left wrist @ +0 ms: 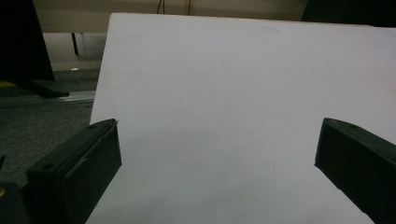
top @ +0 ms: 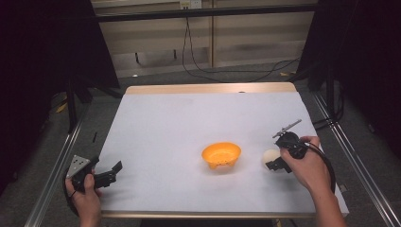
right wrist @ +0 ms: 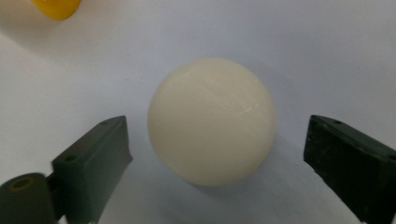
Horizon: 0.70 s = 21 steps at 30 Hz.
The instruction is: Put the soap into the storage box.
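Note:
A cream-white ball [right wrist: 211, 120] rests on the white table between the jaws of my right gripper [right wrist: 217, 144], which is open; the jaws stand on either side of it without touching. From above, the ball [top: 270, 156] lies right of an orange bowl [top: 221, 154], with my right gripper [top: 275, 164] over its near right side. The bowl's rim [right wrist: 55, 6] peeks in at the top left of the right gripper view. My left gripper [top: 111, 173] sits open at the table's near left corner, with bare tabletop between its jaws [left wrist: 217, 144].
The white table [top: 189, 123] has a wooden strip along its far edge. Metal rails run along both sides. Cables lie on the floor beyond the table. Dark curtains hang at left and right.

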Available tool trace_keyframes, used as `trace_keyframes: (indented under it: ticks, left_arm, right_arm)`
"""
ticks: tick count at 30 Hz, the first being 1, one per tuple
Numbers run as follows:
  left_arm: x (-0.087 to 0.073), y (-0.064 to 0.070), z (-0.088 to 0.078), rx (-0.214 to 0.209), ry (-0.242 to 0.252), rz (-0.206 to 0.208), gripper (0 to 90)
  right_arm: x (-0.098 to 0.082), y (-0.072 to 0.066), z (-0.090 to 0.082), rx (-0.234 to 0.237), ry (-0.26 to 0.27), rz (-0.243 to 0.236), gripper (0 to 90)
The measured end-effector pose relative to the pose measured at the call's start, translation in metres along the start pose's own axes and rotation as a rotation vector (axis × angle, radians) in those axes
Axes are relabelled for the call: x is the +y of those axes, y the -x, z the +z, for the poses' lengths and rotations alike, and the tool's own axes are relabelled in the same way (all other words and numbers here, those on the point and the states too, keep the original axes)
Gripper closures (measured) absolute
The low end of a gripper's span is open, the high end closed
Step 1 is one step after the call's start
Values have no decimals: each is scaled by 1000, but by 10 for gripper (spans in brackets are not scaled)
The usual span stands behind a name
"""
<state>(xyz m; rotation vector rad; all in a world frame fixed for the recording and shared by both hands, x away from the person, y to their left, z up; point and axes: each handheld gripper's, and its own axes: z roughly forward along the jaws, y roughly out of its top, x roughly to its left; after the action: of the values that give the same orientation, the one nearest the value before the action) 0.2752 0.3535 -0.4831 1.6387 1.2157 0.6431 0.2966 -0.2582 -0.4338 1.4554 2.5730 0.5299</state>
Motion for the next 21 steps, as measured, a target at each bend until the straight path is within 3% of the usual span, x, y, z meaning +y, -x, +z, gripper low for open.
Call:
trace_keyframes:
  ticks: [3,10,14,21]
  left_arm:
    - [0,0,0,-1,0,-1,2]
    - [0,0,0,-3,1,-4,2]
    - [0,0,1,-22,-1,-5,2]
    - [0,-1,1,-19,-5,1,2]
  right_arm:
    - [1,-1,3,-3,-8,-5,132]
    - [4,-1,7,-5,-15,31,227]
    - [4,-2,8,-4,-28,50,232]
    - [5,-1,13,-10,-46,49,236]
